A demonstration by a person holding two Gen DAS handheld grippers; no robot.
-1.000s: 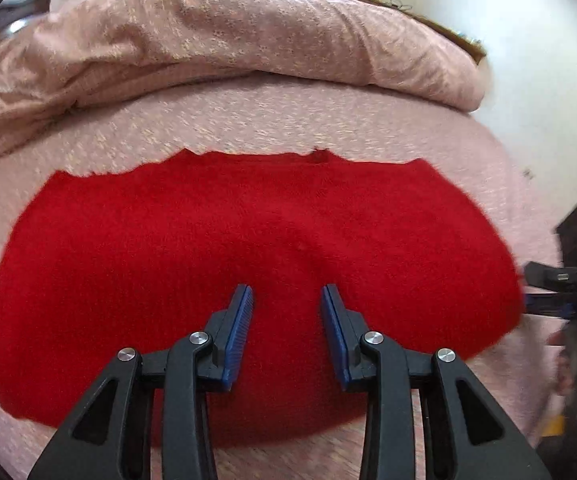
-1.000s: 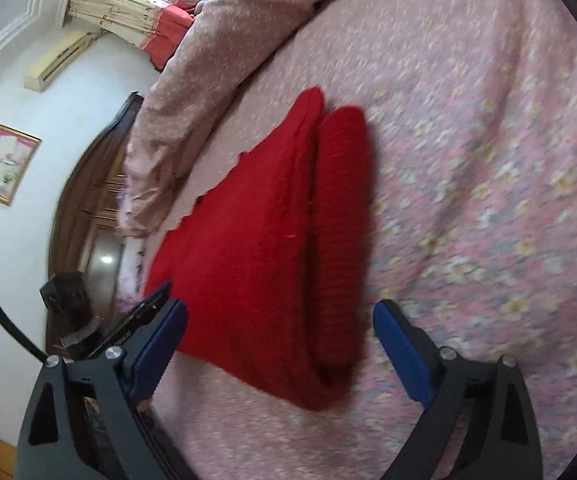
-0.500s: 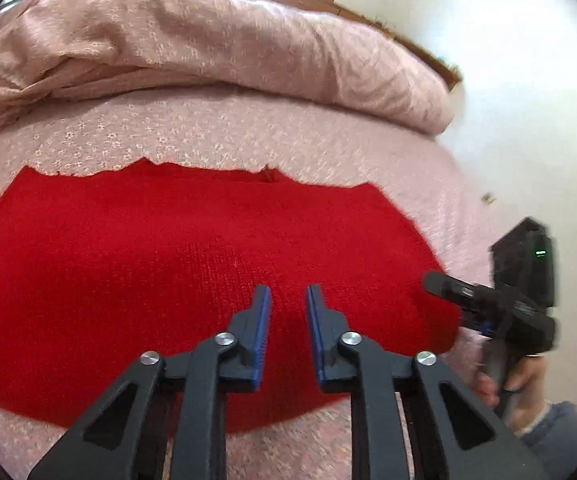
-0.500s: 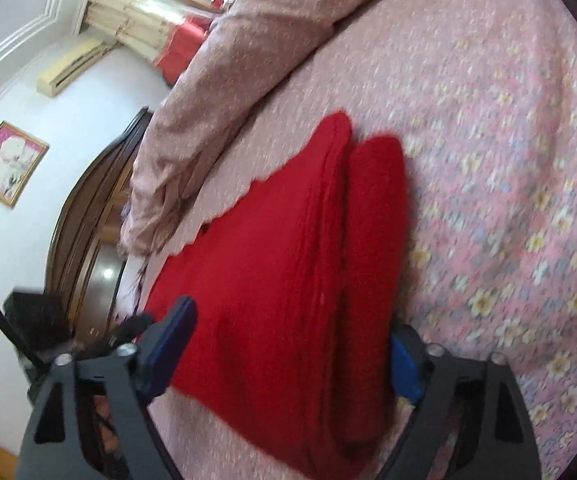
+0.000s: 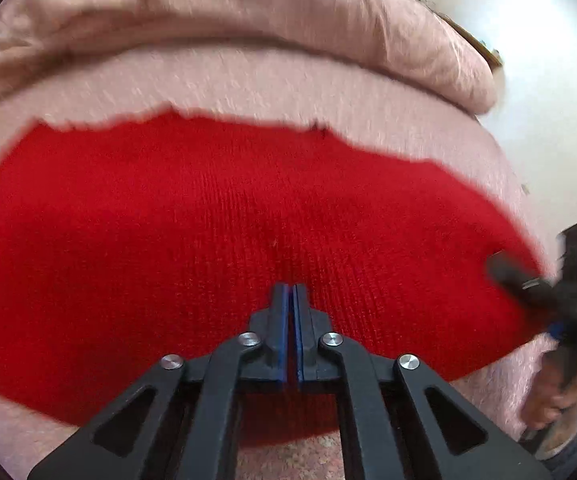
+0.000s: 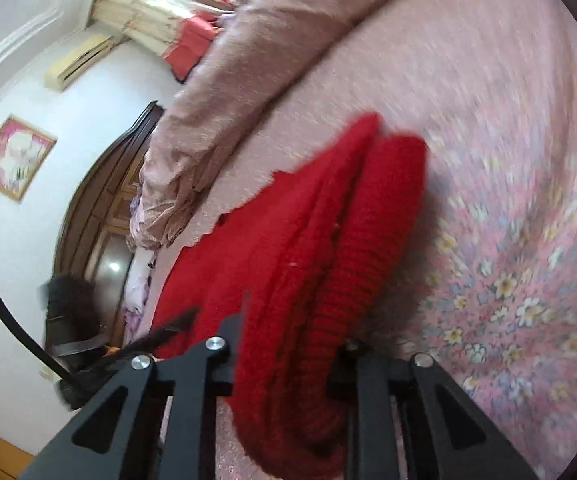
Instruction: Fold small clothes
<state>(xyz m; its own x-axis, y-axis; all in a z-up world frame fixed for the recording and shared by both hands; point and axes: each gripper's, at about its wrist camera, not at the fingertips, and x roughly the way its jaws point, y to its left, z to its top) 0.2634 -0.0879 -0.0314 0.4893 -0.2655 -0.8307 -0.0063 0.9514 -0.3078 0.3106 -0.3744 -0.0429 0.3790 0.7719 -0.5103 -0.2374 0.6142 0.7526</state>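
A red knitted sweater lies spread across the pink bed. My left gripper is shut with its tips pressed into the middle of the knit, which puckers toward them. In the right wrist view the sweater runs away from me as a folded stack. Its near end fills the gap of my right gripper, whose jaws are closing on it; the pads are hidden by the fabric. The right gripper also shows, blurred, at the sweater's right end in the left wrist view.
A rumpled pink duvet is heaped along the far side of the flowered bed sheet. A person's hand holds the right gripper. A dark wooden wardrobe and a white wall border the bed.
My left gripper's jaws have come together and dropped onto the sweater's middle. My right gripper has moved in over the sweater's near end and narrowed around it.
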